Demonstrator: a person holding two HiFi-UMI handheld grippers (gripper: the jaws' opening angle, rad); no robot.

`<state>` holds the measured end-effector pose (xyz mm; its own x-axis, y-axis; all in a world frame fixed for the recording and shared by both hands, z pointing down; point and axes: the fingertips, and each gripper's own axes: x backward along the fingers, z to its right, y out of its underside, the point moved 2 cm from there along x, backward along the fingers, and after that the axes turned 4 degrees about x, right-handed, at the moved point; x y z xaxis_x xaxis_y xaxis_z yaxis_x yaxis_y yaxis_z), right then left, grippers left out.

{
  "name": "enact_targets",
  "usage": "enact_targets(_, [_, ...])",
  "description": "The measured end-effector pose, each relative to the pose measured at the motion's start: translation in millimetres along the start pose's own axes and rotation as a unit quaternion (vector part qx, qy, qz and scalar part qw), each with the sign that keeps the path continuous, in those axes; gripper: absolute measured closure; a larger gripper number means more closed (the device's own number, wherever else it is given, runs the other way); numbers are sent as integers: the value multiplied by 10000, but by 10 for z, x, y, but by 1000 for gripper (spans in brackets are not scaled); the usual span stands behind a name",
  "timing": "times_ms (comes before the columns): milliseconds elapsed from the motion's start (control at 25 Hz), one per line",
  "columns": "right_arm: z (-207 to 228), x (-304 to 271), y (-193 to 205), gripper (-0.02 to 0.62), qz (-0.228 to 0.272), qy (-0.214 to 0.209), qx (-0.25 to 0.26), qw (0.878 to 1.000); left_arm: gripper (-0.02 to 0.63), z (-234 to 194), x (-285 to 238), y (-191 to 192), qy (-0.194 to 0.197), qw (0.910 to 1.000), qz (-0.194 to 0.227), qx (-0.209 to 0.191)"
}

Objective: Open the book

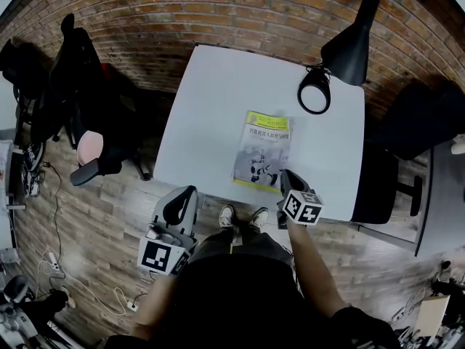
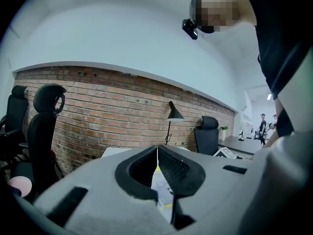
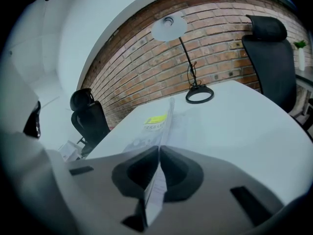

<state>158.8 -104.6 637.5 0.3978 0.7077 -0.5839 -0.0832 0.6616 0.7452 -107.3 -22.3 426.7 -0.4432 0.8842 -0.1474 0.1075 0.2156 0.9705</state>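
Right tool (image 1: 285,174) is out over the near right corner of the book (image 1: 263,147), my right forearm (image 1: 312,267) stretched forward from the body and the nose tipped down at the counter (image 1: 211,93). Marker cube (image 1: 301,206) faces up at me. In the right gripper view the tool (image 3: 159,153) has its jaws pressed together on a thin edge of the book (image 3: 155,126), and that edge stands up off the counter between the pads while the rest lies flat, yellow label showing further along. The book sits about mid-counter, long side running away from me, with the lamp (image 1: 341,49) well beyond it at the far right corner.

Left tool (image 1: 190,190) is hanging back on my left, short of the counter's near edge and over the wooden floor (image 1: 109,224), held roughly level and aimed at the counter. In the left gripper view its jaws (image 2: 157,153) meet tip to tip with nothing pinched, and the book (image 2: 161,185) shows past them, apart from the tool
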Motion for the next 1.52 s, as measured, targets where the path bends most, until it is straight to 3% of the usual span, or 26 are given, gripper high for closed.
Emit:
enact_targets(360, [-522,99,-309,571,155,-420,675,9967,577,-135,81,51,-108,9997,190,128])
enact_targets(520, [-765,123,-410,569,181,-572,1226,9906,577,-188,142,48,-208,9991,211,303])
enact_targets(680, [-1113,71,-477,566,155,-822,2115,9738,577,-290,204,20,-293,9977,538,288])
enact_targets(760, [-1268,12,-464,566,93,-979,2540,9622,577,-331,236,66,-394,9976,461,339])
enact_targets(1040, [-1353,-443,-196,583,-388,-1559,3251,9319,577,-434,354,69,-632,9957,383,566])
enact_targets(1160, [-1229,-664,-103,583,-633,-1842,3134,9294,577,-525,431,81,-770,9947,353,587])
enact_targets(1280, [-1290,-715,-158,583,-528,-2277,2800,9311,577,-592,476,114,-885,9933,270,688])
enact_targets(1520, [-1790,-782,-230,583,-330,-3134,2804,9067,577,-620,419,152,-910,9931,263,694])
